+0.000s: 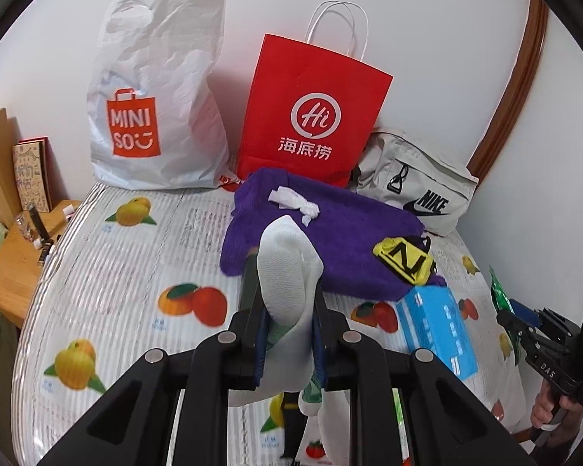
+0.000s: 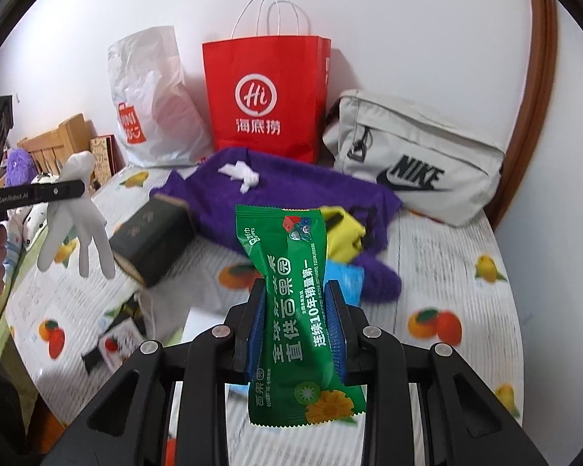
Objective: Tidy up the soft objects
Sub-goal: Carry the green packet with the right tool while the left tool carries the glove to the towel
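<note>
My left gripper point(image 1: 287, 306) is shut on a white glove point(image 1: 287, 272); it holds the glove above the bed. The glove point(image 2: 77, 217) hangs from that gripper at the left of the right wrist view. My right gripper point(image 2: 295, 303) is shut on a green wet-wipes packet point(image 2: 291, 303) held above the bed. A purple towel point(image 1: 322, 233) lies on the bed with a white crumpled tissue point(image 1: 295, 202) and a yellow pouch point(image 1: 404, 260) on it. A blue tissue pack point(image 1: 439, 330) lies in front of the towel.
A white MINISO plastic bag point(image 1: 155, 89), a red paper bag point(image 1: 315, 116) and a beige Nike bag point(image 1: 419, 182) stand along the wall. A dark box point(image 2: 151, 240) lies on the fruit-print bedcover point(image 1: 116, 272). A wooden side table point(image 1: 15, 268) stands at the left.
</note>
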Demonstrator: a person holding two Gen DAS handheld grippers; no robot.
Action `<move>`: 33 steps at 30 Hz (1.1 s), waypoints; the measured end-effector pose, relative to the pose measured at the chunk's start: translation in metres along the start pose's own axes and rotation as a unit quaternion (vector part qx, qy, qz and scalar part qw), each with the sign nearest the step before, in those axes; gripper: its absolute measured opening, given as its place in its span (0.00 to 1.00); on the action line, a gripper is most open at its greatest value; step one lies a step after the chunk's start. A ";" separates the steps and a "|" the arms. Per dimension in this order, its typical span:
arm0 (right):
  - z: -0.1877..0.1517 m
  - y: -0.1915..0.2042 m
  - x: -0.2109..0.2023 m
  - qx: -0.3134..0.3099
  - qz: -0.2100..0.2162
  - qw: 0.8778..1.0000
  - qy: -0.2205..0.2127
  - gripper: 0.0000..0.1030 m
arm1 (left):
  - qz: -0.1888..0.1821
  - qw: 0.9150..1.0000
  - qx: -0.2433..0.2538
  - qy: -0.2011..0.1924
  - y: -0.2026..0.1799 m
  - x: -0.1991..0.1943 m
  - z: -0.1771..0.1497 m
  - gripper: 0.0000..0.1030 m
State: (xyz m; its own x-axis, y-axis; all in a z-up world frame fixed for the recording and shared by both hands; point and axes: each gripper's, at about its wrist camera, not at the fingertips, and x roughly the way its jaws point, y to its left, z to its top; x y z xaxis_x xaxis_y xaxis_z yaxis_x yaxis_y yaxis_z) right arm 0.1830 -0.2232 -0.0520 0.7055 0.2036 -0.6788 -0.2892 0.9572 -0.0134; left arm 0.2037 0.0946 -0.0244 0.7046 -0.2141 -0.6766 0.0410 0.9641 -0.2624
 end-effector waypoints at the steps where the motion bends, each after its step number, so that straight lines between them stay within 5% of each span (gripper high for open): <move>1: 0.007 -0.001 0.004 0.001 0.001 1.000 -0.002 0.28 | 0.001 1.000 0.000 0.002 0.000 0.004 0.005 0.18; 15: 0.067 -0.035 0.058 0.008 -0.024 1.000 -0.013 0.28 | -0.011 1.000 -0.013 0.025 0.010 0.056 0.050 0.18; 33: 0.115 -0.065 0.167 0.026 -0.010 0.999 0.027 0.29 | -0.039 0.997 -0.016 0.058 -0.006 0.141 0.105 0.18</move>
State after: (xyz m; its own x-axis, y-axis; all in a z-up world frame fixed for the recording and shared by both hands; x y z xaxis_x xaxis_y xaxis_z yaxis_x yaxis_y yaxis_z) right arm 0.3939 -0.2278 -0.0795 0.6740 0.1752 -0.7177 -0.2410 0.9705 0.0105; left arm 0.3777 0.0749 -0.0460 0.6128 -0.3062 -0.7285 0.0680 0.9389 -0.3375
